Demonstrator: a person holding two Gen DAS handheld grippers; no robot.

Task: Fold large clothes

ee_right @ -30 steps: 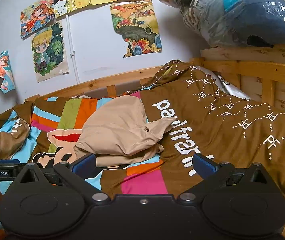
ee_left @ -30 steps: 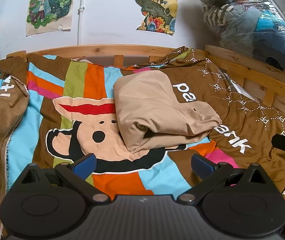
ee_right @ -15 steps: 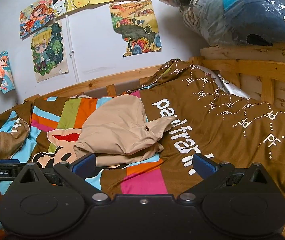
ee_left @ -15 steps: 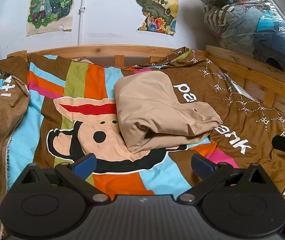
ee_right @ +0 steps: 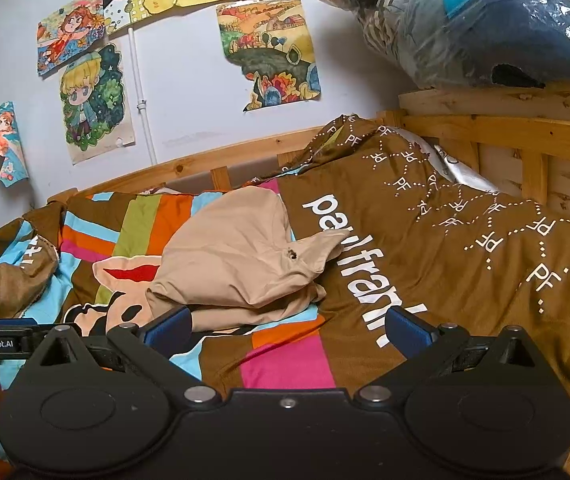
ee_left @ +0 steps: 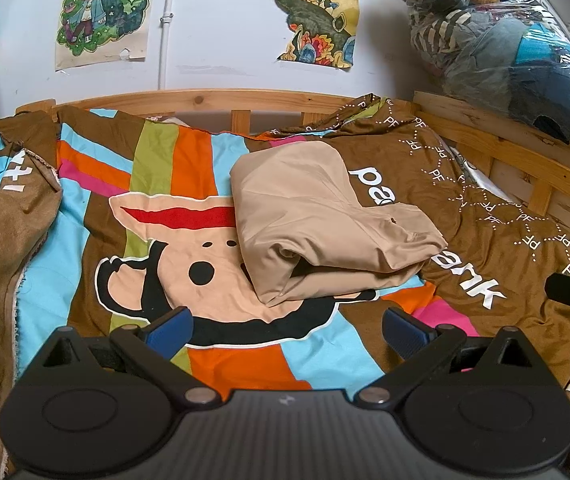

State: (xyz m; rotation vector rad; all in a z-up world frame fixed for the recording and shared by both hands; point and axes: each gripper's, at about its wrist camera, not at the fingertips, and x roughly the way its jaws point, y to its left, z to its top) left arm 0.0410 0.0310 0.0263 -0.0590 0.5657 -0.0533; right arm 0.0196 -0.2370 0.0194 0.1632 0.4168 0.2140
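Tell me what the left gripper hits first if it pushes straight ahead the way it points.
Probably the folded beige garment: the open left gripper points at its near edge across the striped bedspread; depth is unclear.

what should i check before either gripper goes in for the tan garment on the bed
1. Left gripper open, nothing held: ok.
2. Right gripper open, nothing held: ok.
3. Tan folded cloth garment lies apart from both grippers: ok.
4. Fold neat: not ok, layers gape at the near end and a corner sticks out.
5. Striped cartoon-print bedcover flat beneath it: cannot tell.
6. Small dark spot on the garment, hole or stain: cannot tell.
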